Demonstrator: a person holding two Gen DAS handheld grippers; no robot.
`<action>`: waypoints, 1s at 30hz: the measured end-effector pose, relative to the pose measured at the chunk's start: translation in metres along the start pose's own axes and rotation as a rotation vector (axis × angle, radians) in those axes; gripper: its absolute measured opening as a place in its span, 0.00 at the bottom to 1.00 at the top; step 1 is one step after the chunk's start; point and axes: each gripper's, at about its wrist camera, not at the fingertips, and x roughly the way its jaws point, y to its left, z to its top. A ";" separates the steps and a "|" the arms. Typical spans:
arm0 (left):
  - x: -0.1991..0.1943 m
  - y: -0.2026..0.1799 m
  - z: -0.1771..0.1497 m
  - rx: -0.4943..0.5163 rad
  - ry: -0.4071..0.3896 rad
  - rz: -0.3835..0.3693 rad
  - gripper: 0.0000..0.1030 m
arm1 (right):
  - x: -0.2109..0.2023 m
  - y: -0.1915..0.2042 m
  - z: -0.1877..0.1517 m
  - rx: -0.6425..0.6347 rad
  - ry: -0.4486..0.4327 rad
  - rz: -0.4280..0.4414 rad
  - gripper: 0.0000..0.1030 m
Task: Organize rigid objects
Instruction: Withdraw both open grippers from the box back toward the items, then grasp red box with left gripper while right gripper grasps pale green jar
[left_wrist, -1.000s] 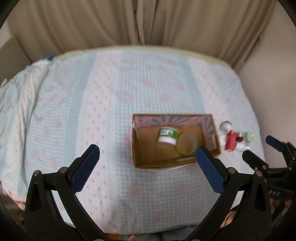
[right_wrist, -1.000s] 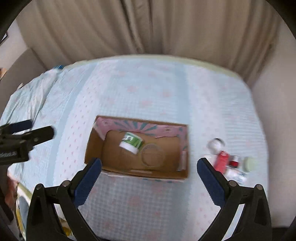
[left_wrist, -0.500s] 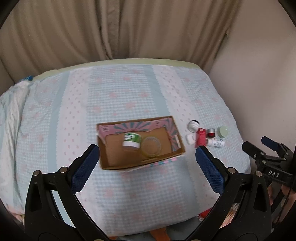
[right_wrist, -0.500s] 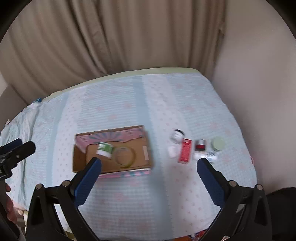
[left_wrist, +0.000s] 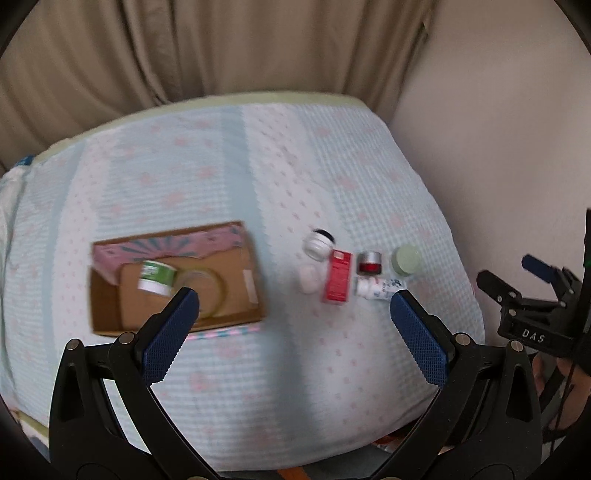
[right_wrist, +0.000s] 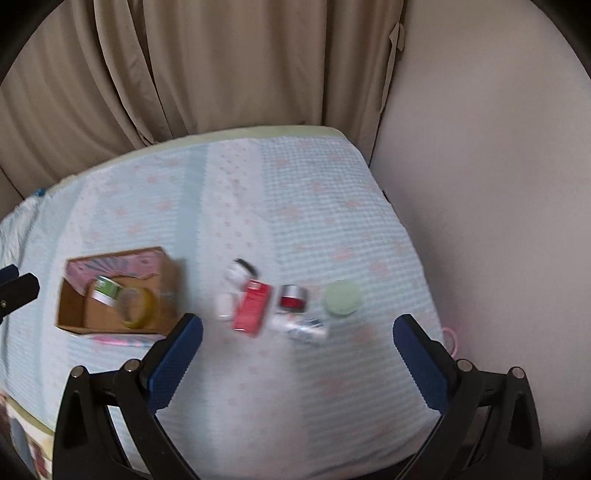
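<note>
Both views swung rightward over the last second: cardboard box (right_wrist: 118, 295) slid from centre frame to the left, loose cluster now centred between the right gripper (right_wrist: 297, 341) fingers. Heavy motion blur in both wrist views, so the sweep looks not yet settled.

Left gripper (left_wrist: 293, 308) spread wide, nothing between its fingers. Right gripper likewise wide apart and empty, hovering well above the bed (right_wrist: 332, 206); also visible at the right edge of the left view, fingers parted.

Box sits on the bedspread toward the near-left part of the bed. Already inside: green-label jar (left_wrist: 157, 277) lying on its side, tape roll (left_wrist: 201, 286) just beside it, apparently touching.

Still outside, grouped near the right edge of the bed:
- red carton (right_wrist: 253, 304), lying flat
- clear jar with dark lid (right_wrist: 240, 273) at the carton's far end, touching or nearly so
- small white item (right_wrist: 224, 305) just left of the carton, too blurred to identify
- red pot with silver rim (right_wrist: 293, 297) right of the carton
- white bottle (right_wrist: 304, 326) lying down, nearest to the near edge
- pale green lid or jar (right_wrist: 342, 298), rightmost, nearest the wall

Read: two of eight in, six to go. Reframing suggests next pick comes from the cluster, likely by the right gripper. Pieces sit tight together, so isolating one without nudging neighbours looks like the tricky part; soft bedding may let the bottle roll.
</note>
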 end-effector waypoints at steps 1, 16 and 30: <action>0.010 -0.010 0.001 0.004 0.011 -0.003 1.00 | 0.009 -0.010 0.000 -0.001 0.010 -0.001 1.00; 0.224 -0.088 0.010 0.120 0.313 0.007 0.96 | 0.170 -0.098 -0.012 0.189 0.234 0.051 1.00; 0.348 -0.092 -0.001 0.162 0.495 0.055 0.80 | 0.285 -0.095 -0.024 0.221 0.385 0.066 1.00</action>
